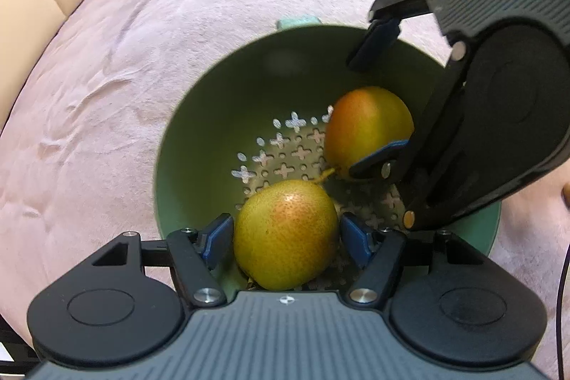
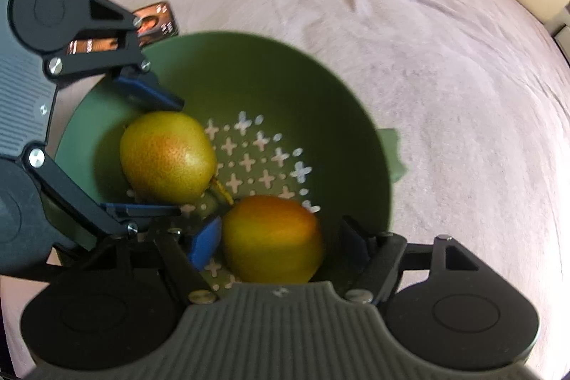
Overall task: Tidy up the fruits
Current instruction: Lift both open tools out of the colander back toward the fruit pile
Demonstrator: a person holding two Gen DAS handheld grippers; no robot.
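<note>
1. Green colander [image 1: 213, 116], round and deep, standing upright; its floor is pierced with cross-shaped and round holes, and a pale green handle tab [image 1: 297, 21] projects from the rim.
2. Speckled yellow-green pear [image 1: 285, 235] with an orange blush, lying on its side on the colander floor.
3. Second pear [image 1: 367, 127], redder on top, lying just beside the first in the colander; stem [image 1: 326, 175] pointing toward the first pear.

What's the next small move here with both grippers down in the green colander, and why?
Probably lift both grippers straight up out of the green colander. Both pears already rest on its perforated bottom, and each gripper stands open around one: the left gripper around the speckled pear, the right gripper around the redder pear. The fingers look slightly clear of the fruit, so rising vertically should avoid nudging either.
</note>
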